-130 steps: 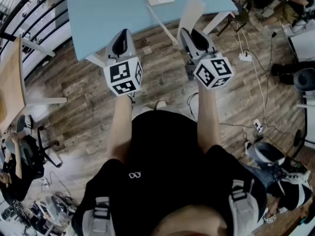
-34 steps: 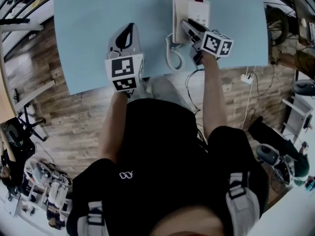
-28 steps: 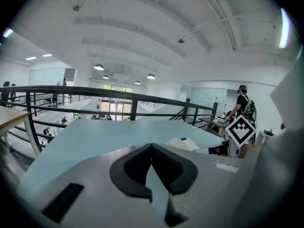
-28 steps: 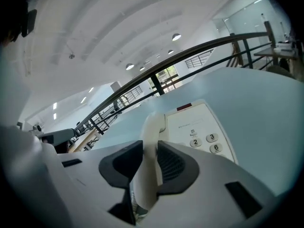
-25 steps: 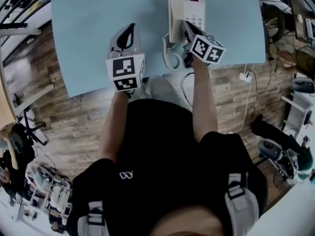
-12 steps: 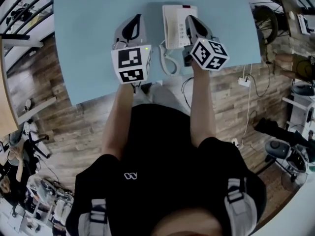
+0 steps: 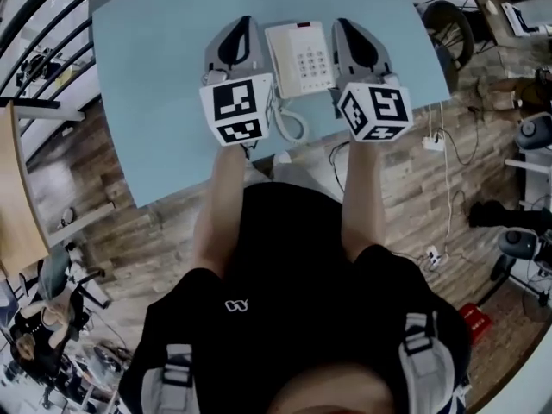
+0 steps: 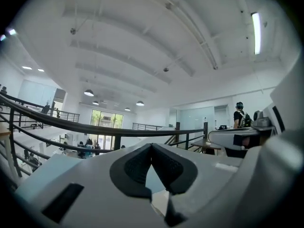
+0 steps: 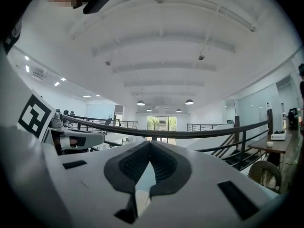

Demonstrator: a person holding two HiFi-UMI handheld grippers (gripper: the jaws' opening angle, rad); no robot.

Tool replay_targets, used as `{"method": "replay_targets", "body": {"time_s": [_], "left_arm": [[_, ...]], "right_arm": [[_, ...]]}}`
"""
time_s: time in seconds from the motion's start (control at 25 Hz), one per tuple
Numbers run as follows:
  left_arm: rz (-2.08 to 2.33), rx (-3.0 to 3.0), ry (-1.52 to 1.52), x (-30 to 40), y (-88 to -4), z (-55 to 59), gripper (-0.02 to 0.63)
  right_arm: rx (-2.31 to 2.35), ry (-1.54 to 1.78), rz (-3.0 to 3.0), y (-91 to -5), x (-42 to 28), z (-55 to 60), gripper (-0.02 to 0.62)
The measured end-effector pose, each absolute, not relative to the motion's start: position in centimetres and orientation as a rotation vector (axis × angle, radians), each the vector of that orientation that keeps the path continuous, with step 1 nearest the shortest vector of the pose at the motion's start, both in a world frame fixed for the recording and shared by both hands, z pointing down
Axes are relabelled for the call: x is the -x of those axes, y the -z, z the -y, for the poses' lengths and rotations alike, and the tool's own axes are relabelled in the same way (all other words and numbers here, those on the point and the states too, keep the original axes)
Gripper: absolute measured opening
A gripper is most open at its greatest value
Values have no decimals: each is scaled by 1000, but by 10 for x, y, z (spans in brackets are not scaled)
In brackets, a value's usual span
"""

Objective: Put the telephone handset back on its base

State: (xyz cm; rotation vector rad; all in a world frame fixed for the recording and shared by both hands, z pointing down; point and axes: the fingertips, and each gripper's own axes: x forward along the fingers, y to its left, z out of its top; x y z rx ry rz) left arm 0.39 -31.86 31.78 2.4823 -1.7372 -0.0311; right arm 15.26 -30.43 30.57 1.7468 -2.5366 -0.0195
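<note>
A white telephone base (image 7: 310,59) with a keypad sits on the light blue table (image 7: 155,76). The handset (image 7: 279,59) appears to lie along the base's left side, and its coiled cord (image 7: 293,126) loops off the near edge. My left gripper (image 7: 244,21) rests just left of the phone, jaws shut and empty. My right gripper (image 7: 341,24) rests just right of the phone, also shut with nothing in it. In the left gripper view the gripper (image 8: 152,146) has its pads closed together. The right gripper view shows the same for that gripper (image 9: 150,144).
The table's near edge lies close under both grippers, with wood floor beyond it. A power strip (image 7: 429,142) and cables lie on the floor at right. An office chair (image 7: 440,20) stands by the table's right corner. Black railings (image 7: 34,67) run along the left.
My right gripper has come off the top of the phone and now sits at its right side. My left gripper has moved forward and inward to the phone's left side.
</note>
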Motion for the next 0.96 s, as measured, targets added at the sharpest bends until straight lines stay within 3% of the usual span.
{"method": "replay_targets", "body": {"time_s": [0.96], "left_arm": [[1713,-2511,-55,-18,-331,326,0]], "right_arm": [[-1673,-2,2575,-307,-157,312,-3]]}}
